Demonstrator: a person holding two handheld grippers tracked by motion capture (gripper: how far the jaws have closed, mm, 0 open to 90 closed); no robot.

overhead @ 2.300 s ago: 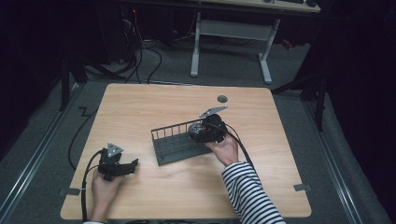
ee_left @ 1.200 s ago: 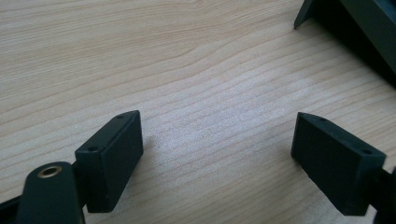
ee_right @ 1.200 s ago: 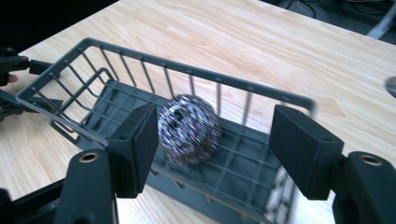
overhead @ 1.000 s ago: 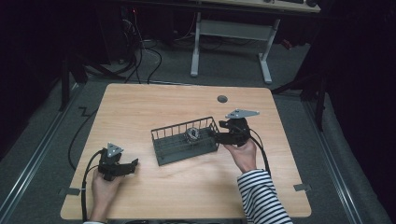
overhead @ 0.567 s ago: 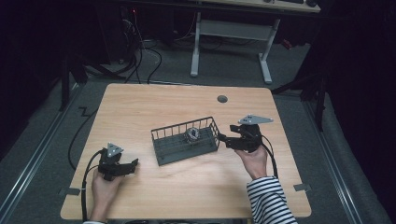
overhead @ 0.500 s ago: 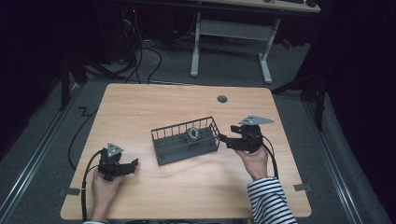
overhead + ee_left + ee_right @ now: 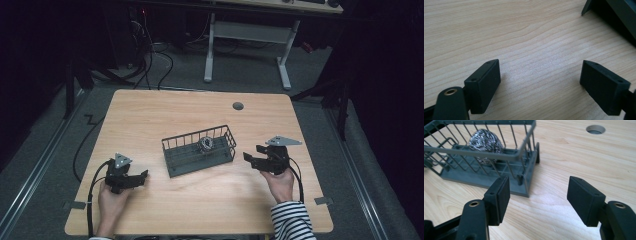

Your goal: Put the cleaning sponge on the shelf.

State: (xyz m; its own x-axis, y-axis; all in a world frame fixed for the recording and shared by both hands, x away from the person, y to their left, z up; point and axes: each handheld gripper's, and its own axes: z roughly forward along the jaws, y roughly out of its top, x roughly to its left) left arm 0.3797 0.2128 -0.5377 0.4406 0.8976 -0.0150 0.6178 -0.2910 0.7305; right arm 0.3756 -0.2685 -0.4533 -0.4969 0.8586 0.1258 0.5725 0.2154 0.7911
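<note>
The right gripper (image 7: 252, 154) sits just beside the right end of the wire basket (image 7: 172, 146), jaws spread apart and empty, pointing at that end. The basket's long axis runs left to right across the wooden table (image 7: 150, 115), its right end angled a little toward the far edge. A steel wool ball (image 7: 206, 144) rests inside it, toward the right end. The left gripper (image 7: 141, 177) lies near the basket's left front corner, jaws likewise parted over bare wood, aimed toward the basket. A round cable hole (image 7: 238, 106) lies beyond the basket.
</note>
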